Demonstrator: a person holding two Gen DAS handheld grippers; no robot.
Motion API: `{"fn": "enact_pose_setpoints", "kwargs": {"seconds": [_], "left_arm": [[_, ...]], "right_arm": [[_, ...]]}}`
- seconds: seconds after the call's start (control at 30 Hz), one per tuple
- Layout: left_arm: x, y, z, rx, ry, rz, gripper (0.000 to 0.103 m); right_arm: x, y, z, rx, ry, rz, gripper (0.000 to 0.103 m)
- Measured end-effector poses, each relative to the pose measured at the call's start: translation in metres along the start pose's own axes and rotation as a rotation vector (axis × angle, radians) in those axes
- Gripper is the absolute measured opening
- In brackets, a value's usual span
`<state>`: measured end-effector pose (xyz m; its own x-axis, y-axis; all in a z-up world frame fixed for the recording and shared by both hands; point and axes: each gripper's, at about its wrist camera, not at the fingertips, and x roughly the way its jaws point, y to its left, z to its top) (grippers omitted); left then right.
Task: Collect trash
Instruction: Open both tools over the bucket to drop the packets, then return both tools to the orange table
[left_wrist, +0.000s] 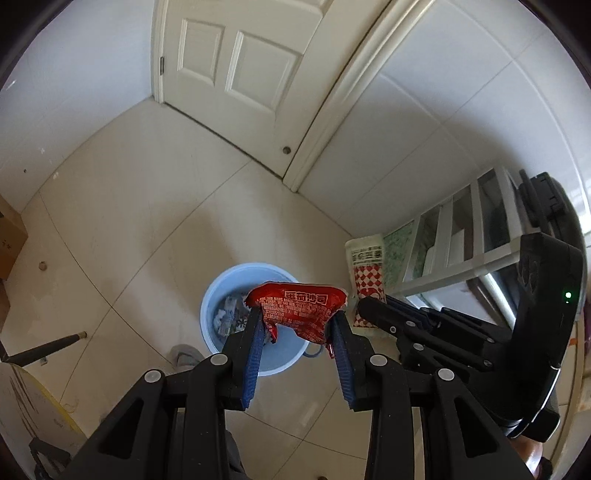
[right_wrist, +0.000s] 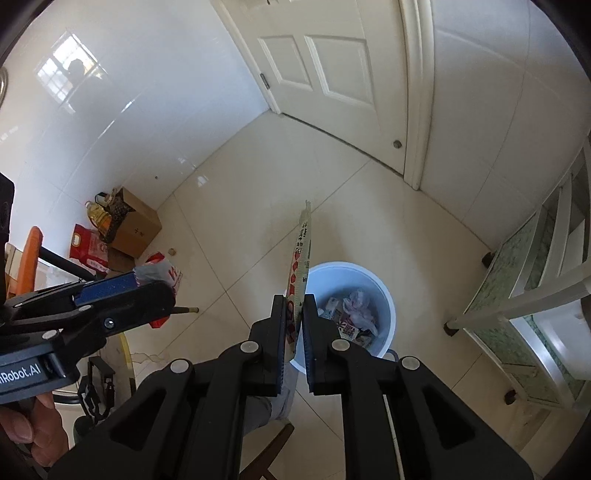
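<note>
My left gripper holds a crumpled red snack wrapper between its blue pads, right above a light blue trash bin on the floor. The bin holds several pieces of crumpled trash. My right gripper is shut on a flat white packet with a red checked pattern, held edge-on above the bin's left rim. The packet and the right gripper also show at the right of the left wrist view. The left gripper shows at the left of the right wrist view.
A white door stands closed at the back. A white shelf unit with green patterned panels stands at the right. A cardboard box, an oil bottle and red bags lie against the left wall. A yellow-edged table is at the lower left.
</note>
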<state>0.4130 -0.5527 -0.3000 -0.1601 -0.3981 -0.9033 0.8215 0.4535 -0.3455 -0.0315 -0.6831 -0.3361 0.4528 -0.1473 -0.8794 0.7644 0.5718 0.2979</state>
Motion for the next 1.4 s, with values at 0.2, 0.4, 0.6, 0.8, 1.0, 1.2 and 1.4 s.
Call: {"fn": "enact_pose_setpoints", "kwargs": {"seconds": [0.2, 0.4, 0.6, 0.8, 1.0, 1.2, 1.4], "left_arm": [[0.044, 0.02, 0.04, -0.034, 0.108, 0.024, 0.055], [0.055, 0.018, 0.066, -0.055, 0.113, 0.075, 0.084], [0.032, 0.006, 0.066, -0.057, 0.047, 0.135, 0.089], [-0.026, 0.0, 0.046, -0.033, -0.076, 0.161, 0.089], [-0.085, -0.008, 0.008, -0.039, -0.211, 0.181, 0.09], [-0.153, -0.004, -0.053, -0.064, -0.355, 0.216, 0.09], [-0.211, 0.005, -0.117, -0.11, -0.485, 0.268, 0.095]], "right_arm": [[0.02, -0.025, 0.001, 0.061, 0.036, -0.014, 0.042], [0.016, -0.034, 0.0, 0.102, 0.003, -0.04, 0.082], [-0.009, -0.039, -0.004, 0.16, -0.068, -0.054, 0.103], [-0.046, -0.019, -0.001, 0.147, -0.138, -0.04, 0.103], [-0.095, 0.024, 0.001, 0.091, -0.224, -0.007, 0.103], [-0.138, 0.08, -0.002, 0.001, -0.298, 0.031, 0.103], [-0.171, 0.139, -0.013, -0.092, -0.357, 0.072, 0.103]]}}
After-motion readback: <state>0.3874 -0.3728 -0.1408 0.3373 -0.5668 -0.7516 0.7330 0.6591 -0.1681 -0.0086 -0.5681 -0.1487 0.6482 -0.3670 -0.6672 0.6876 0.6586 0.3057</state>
